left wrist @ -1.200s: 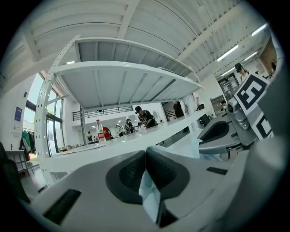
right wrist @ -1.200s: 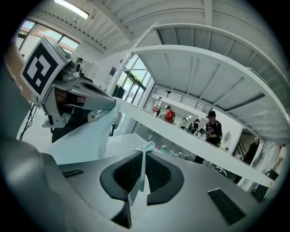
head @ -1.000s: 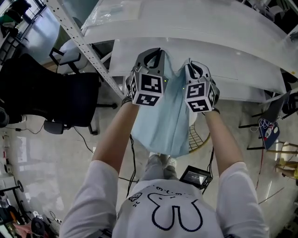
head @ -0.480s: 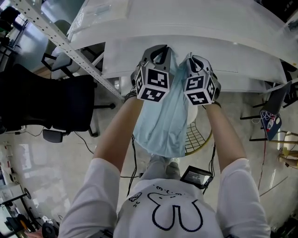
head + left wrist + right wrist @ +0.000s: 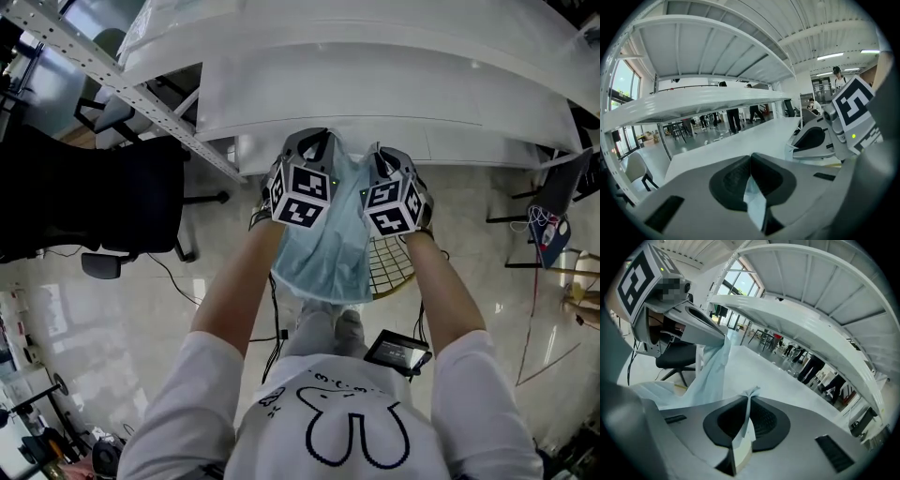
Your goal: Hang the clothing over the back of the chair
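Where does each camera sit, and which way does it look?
Head view: on the person's head, looking steeply down at forearms, left gripper, right gripper, pale blue cloth garment.
Left gripper view: on that gripper, along its fingers towards a white table; right gripper beside.
Right gripper view: likewise; left gripper upper left.
Shared: the garment.

A pale, glossy floor (image 5: 112,309) carries everything here. A long white desk (image 5: 394,98) stands on it, with a white shelf (image 5: 356,23) running above the desk top. To the left a black office chair (image 5: 103,202) rests on its wheeled base, and a thin dark cable (image 5: 173,279) trails across the floor beside it. Near the desk's front edge stands a wire chair (image 5: 392,267) – just beside the person's shoes (image 5: 328,326).
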Demonstrator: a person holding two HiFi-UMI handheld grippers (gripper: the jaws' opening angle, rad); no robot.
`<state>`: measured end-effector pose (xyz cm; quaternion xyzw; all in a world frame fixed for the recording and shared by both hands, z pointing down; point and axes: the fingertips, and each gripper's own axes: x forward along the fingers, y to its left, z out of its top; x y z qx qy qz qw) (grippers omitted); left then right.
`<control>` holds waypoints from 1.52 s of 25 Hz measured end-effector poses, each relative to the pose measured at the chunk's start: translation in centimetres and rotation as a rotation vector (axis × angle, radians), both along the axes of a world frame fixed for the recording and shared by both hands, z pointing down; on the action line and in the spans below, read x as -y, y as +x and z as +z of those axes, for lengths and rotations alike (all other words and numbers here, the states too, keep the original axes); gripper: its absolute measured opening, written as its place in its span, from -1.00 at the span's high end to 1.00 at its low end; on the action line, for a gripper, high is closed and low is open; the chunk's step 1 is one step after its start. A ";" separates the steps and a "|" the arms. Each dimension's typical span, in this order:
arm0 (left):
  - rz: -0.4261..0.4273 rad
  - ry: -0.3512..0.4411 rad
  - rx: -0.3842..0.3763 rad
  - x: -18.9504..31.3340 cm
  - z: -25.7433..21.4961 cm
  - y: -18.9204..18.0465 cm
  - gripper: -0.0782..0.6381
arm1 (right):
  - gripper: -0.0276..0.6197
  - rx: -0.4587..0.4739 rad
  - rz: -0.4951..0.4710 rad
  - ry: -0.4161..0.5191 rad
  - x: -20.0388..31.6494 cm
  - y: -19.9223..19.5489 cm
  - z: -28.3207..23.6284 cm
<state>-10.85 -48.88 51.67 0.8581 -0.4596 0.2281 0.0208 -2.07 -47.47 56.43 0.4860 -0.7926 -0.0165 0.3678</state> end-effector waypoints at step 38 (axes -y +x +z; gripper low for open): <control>0.049 -0.511 0.083 -17.1 12.6 -0.9 0.43 | 0.65 0.083 -0.082 -0.506 -19.6 -1.4 8.5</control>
